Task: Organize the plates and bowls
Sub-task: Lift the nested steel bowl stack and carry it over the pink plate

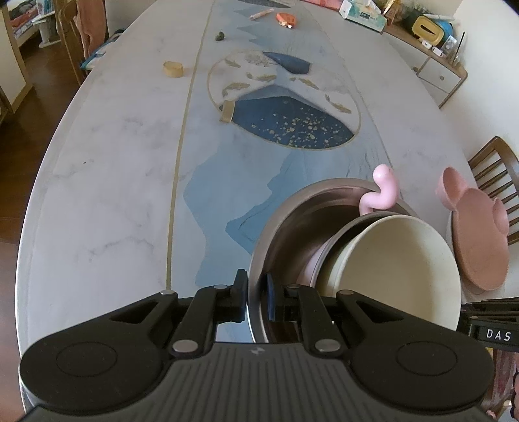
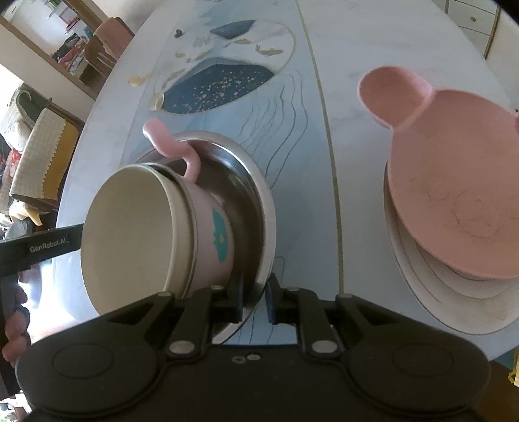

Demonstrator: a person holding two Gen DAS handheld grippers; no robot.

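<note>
The left hand-held gripper (image 1: 255, 297) and right hand-held gripper (image 2: 254, 300) each pinch opposite rims of the steel bowl (image 1: 279, 224), tilted above the table (image 1: 113, 181), with the pink cup (image 2: 207, 224) and cream bowl (image 1: 399, 259) nested inside.

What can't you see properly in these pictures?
- Inside the pink handled cup: both views, the cream bowl nested in it covers it.
- Bottom of the shiny steel bowl: both views, the cup and cream bowl block it.
- White plate under the pink bear-eared plate: right wrist view, mostly covered and cut off at the edge.
- Far clutter: left wrist view, too small.
</note>
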